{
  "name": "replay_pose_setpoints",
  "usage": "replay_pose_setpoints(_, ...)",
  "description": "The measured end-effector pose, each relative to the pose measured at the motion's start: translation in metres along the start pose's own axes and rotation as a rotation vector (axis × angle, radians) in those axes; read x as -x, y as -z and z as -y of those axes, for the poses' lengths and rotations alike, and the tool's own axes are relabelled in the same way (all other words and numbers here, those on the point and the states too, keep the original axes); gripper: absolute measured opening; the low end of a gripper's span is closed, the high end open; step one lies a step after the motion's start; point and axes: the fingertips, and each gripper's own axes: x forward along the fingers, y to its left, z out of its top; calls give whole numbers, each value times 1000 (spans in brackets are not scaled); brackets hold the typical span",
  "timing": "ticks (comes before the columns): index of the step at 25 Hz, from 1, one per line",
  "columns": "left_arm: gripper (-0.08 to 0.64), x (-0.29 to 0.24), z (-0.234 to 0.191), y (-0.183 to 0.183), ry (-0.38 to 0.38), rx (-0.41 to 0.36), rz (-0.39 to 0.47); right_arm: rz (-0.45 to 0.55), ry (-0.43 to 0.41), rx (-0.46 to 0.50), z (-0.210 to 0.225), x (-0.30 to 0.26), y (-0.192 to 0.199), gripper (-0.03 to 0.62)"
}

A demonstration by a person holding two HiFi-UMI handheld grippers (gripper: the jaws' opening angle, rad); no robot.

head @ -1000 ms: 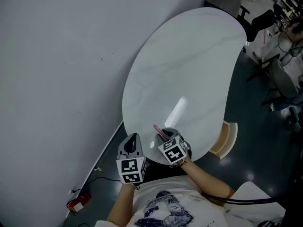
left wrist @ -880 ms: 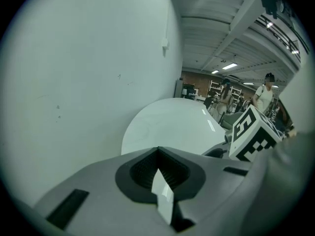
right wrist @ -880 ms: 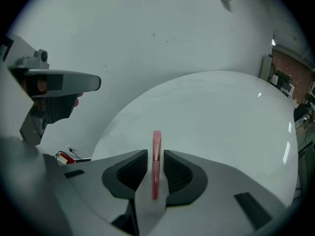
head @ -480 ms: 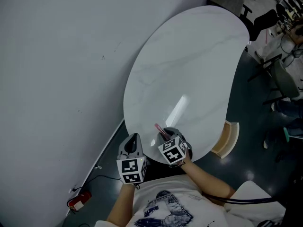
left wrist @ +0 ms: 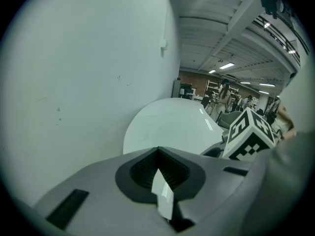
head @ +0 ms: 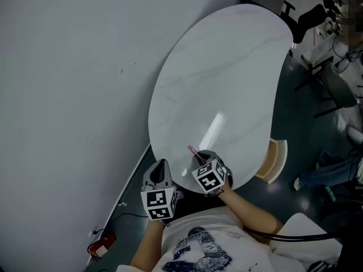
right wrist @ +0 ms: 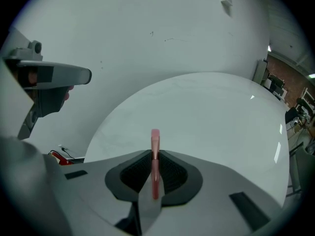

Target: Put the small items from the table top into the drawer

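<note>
Item: pink stick (right wrist: 155,140) pinched edge-on in right hand-held gripper (right wrist: 154,167), whose jaws have just been closing and are now narrow, over near rim of surface (head: 227,78). To its left, left hand-held gripper (left wrist: 158,175), jaws together, empty. Risk: slim stick, shallow pinch; could pivot or slip out on carry to drawer (head: 275,162), right of near rim.

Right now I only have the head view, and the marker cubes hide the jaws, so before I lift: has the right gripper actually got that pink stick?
Observer: Yes. The right gripper has just been closing its jaws; its pads now press on the pink stick.
Operator: How is it seated?
Observer: Edge-on between the pads, its end poking past the tips toward the white table.
Operator: And the left gripper?
Observer: The left gripper has its jaws together, nothing between them.
</note>
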Motion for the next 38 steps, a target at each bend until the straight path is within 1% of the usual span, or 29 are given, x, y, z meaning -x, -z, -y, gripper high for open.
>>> replay_pose_setpoints(5, 23, 8, -8, -4, 26, -25, 2, -10, 32, -49, 1, 6, 1, 61)
replay_pose_setpoints(9, 23, 14, -7, -12, 63, -52, 16, 16, 73, -91, 0, 24, 1, 61)
replay_pose_setpoints(15, 23, 30, 8, -21, 159, -112, 42, 71, 161, -167, -5, 62, 0, 61)
replay_pose_setpoints(22, 23, 61, 33, -21, 281, -194, 70, 152, 260, -273, -27, 116, 11, 61)
replay_pose_setpoints(29, 23, 104, 60, -3, 390, -273, 99, 242, 347, -354, -66, 169, 41, 60)
replay_pose_setpoints(34, 23, 134, 68, 14, 447, -296, 107, 280, 400, -393, -95, 196, 59, 58)
replay_pose_setpoints(38, 23, 149, 71, 30, 474, -301, 95, 300, 424, -418, -114, 208, 70, 58)
